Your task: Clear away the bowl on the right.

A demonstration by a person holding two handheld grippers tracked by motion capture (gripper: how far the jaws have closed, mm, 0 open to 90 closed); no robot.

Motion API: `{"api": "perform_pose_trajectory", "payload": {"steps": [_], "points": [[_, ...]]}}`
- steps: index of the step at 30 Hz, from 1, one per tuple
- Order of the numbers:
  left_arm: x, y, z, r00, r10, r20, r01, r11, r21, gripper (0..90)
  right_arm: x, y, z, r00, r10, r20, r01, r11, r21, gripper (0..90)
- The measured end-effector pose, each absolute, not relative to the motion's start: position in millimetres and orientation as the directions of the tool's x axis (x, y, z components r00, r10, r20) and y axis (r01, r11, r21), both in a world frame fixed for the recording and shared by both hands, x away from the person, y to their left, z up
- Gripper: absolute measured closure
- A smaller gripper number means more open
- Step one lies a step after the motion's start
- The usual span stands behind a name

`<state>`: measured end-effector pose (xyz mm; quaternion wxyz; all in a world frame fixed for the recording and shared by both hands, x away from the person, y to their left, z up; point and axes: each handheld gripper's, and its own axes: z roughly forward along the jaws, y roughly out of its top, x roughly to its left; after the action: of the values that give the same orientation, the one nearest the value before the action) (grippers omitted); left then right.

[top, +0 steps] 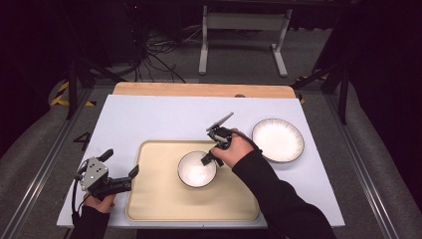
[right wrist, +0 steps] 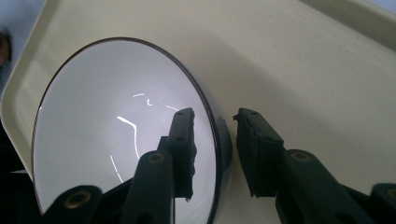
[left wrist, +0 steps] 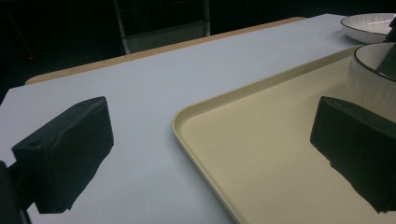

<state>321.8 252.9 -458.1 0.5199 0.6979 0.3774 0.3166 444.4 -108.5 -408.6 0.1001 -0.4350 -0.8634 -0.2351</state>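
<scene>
Nearest, the left tongs (top: 122, 175) hang wide open with nothing between them, straddling the near-left edge of the beige tray (top: 154, 199) on the desk (top: 149, 119). Farther in, the right tongs (right wrist: 214, 140) straddle the rim of the empty white bowl (right wrist: 107, 135) standing on the tray, pads slightly off the wall; lifting or dragging now could catch the rim and tip it. Far right, an empty plate (top: 277, 140) sits on the desk.
</scene>
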Motion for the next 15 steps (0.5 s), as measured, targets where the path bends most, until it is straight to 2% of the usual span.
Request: {"api": "perform_pose_trajectory", "payload": {"steps": [5,7,15], "points": [[322.2,253.3,-458.0,0.516,0.855,0.048,0.198,-0.174,0.965,0.1,441.7,-109.6,-403.7,-0.632,0.696,0.340,0.769,0.512,0.383,55.4],[322.2,253.4,-458.1,0.516,0.855,0.046,0.199,-0.172,0.965,0.1,440.5,-110.4,-401.0,-0.657,0.686,0.311,0.741,0.512,0.435,48.1],[322.2,253.5,-458.0,0.515,0.856,0.047,0.199,-0.172,0.965,0.1,428.8,-117.3,-387.9,-0.728,0.655,0.203,0.631,0.524,0.572,37.5]]}}
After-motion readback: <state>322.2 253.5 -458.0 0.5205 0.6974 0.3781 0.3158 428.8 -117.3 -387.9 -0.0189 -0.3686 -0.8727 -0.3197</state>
